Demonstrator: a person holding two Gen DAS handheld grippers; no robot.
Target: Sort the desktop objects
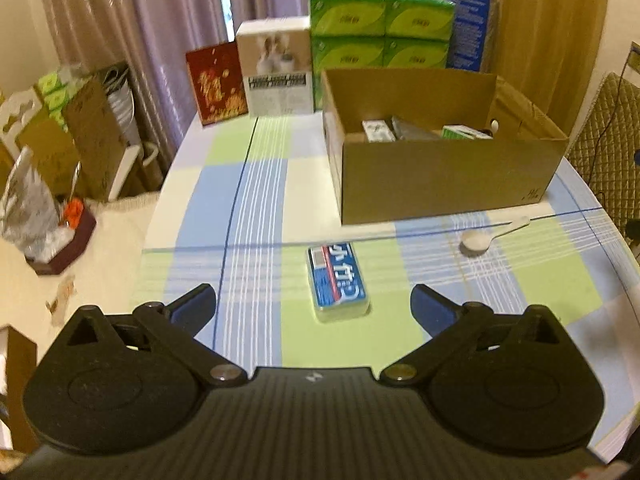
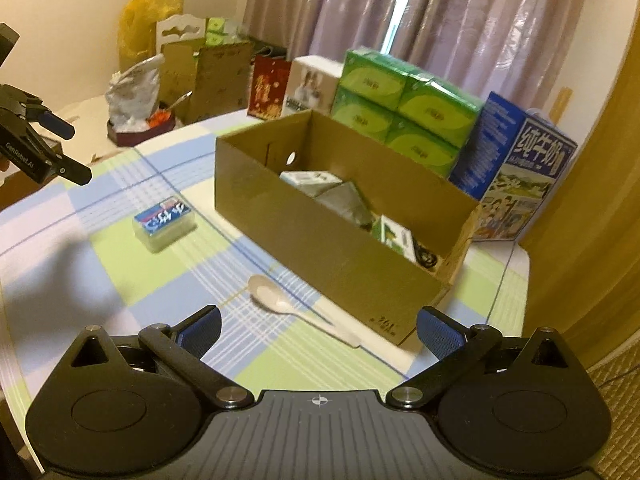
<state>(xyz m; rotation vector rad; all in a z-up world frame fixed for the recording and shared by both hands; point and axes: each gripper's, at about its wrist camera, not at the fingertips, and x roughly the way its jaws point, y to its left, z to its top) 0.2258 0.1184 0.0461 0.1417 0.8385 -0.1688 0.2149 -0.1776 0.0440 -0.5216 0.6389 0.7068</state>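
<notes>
A blue tissue pack (image 1: 337, 280) lies on the checked tablecloth, just ahead of my open, empty left gripper (image 1: 314, 306). It also shows in the right wrist view (image 2: 164, 218). A white spoon (image 1: 490, 234) lies to its right, in front of the open cardboard box (image 1: 440, 180). In the right wrist view the spoon (image 2: 296, 308) lies just ahead of my open, empty right gripper (image 2: 318, 330), beside the box (image 2: 328, 240), which holds several small items. The left gripper (image 2: 60, 148) shows at the far left, above the table.
Green tissue packs (image 1: 380, 28), a white box (image 1: 276, 68), a red card (image 1: 218, 82) and a blue milk carton (image 2: 516, 176) stand behind the cardboard box. A side table at the left holds bags and boxes (image 1: 48, 200). A quilted chair (image 1: 608, 148) stands at the right.
</notes>
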